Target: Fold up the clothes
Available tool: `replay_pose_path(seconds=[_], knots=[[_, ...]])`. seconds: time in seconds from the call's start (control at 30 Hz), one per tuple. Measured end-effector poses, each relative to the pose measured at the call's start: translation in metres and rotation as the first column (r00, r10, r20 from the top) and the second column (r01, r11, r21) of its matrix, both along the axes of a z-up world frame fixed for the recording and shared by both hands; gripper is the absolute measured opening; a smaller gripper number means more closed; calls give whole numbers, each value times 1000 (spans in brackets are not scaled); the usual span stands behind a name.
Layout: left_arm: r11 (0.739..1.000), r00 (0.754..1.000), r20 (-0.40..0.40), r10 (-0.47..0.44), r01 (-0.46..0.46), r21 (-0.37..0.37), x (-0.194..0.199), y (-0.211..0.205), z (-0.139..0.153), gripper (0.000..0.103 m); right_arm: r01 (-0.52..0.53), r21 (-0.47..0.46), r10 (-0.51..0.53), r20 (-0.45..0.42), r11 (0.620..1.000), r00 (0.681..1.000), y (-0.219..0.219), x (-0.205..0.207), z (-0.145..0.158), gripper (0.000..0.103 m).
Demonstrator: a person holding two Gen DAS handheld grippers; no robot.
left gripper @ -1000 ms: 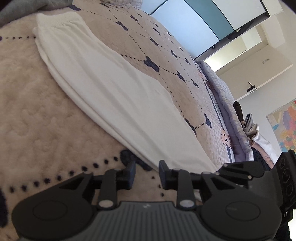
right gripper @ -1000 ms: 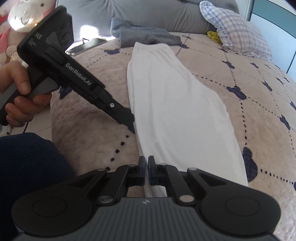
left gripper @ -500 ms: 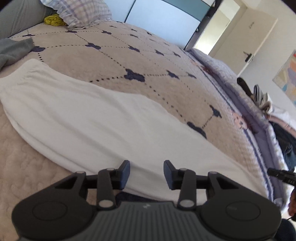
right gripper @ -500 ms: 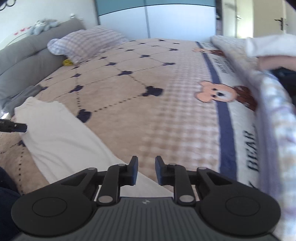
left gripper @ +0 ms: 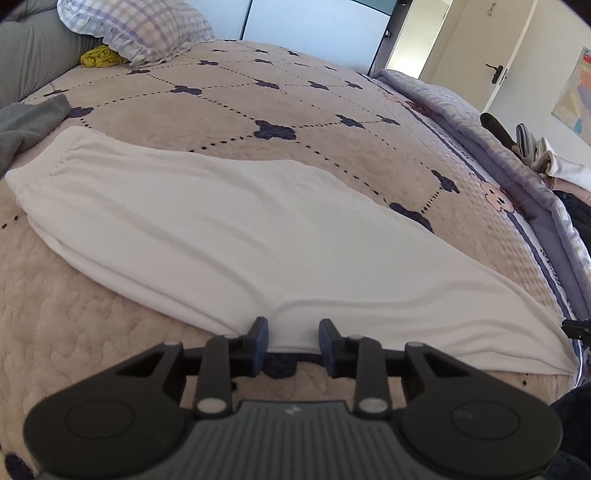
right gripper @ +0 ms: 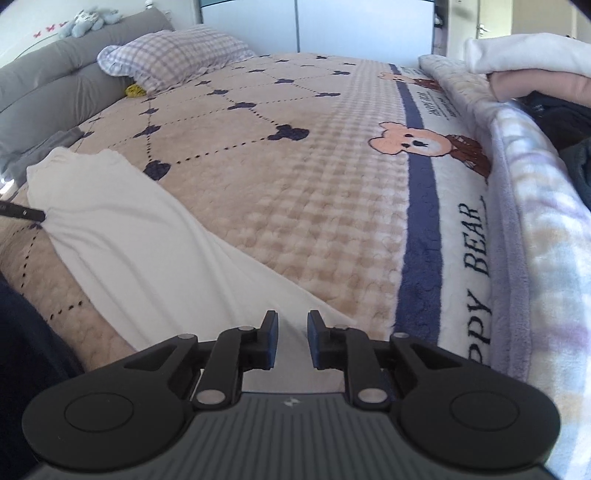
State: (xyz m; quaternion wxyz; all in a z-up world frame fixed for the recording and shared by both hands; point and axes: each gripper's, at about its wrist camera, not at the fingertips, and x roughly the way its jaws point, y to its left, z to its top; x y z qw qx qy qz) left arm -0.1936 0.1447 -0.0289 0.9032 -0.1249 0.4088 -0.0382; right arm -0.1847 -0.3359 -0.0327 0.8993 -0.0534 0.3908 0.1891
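Left gripper (left gripper: pixel 292 341): my jaws stand well apart, nothing between them, right at the near long edge of the white garment, about midway along it.
Right gripper (right gripper: pixel 291 341): my jaws are parted by a narrower gap, gripping nothing, with the narrow end of the garment under and between them.
White garment (left gripper: pixel 236 236): long and folded flat, stretched along the near side of the bed; its gathered waistband end lies toward the headboard, its narrow end toward the foot. A soft ridge of cloth rises just ahead of my left jaws.
Same garment, right view (right gripper: pixel 122 236): it runs away from my right jaws up to the left, and my left gripper's tip (right gripper: pixel 22 213) touches its edge there.
Bed cover (left gripper: pixel 332 155): beige and quilted, with dark dotted lines, dark blobs, and a bear strip by the foot edge.
Checked pillow (left gripper: pixel 140 29): at the head end, with a small yellow item (left gripper: pixel 101 57) beside it.
Grey cloth (left gripper: pixel 26 122): just beyond the waistband end, near the head corner.
Clothes pile (right gripper: pixel 517 70): white and pink pieces past the foot edge.
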Motion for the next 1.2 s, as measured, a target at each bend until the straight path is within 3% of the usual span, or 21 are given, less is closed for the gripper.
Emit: replay_pose_path(seconds=[0.13, 0.3, 0.37, 0.4, 0.47, 0.87, 0.97, 1.1, 1.2], knots=[[999, 1000, 2, 27, -27, -35, -2, 3, -2, 32, 3, -55, -2, 12, 998, 1000, 4, 3, -1, 19], [999, 1000, 1, 23, -23, -41, -2, 3, -2, 32, -22, -59, 22, 2, 998, 1000, 4, 7, -3, 19], [999, 1000, 3, 25, -25, -43, -2, 3, -2, 32, -6, -71, 7, 8, 997, 1000, 4, 9, -1, 15], [998, 1000, 4, 28, -28, -48, -3, 4, -2, 32, 3, -76, -2, 12, 997, 1000, 3, 9, 1, 6], [997, 999, 5, 36, -35, -65, -3, 6, -3, 32, 21, -86, -20, 21, 996, 1000, 2, 11, 3, 3], [993, 999, 16, 45, -43, -110, -8, 13, 2, 34, 129, -104, -128, 17, 986, 992, 4, 23, 0, 7], [990, 998, 32, 53, -48, -131, -12, 16, 9, 40, 86, -152, -74, 82, 985, 994, 22, 9, 15, 10], [987, 998, 44, 40, -32, -159, -19, 13, 17, 41, -92, -94, 102, 107, 991, 989, 55, -5, 34, 16], [985, 999, 49, 23, -15, -173, -22, 6, 19, 42, -247, -72, 253, 87, 966, 964, 87, -8, 35, 16]])
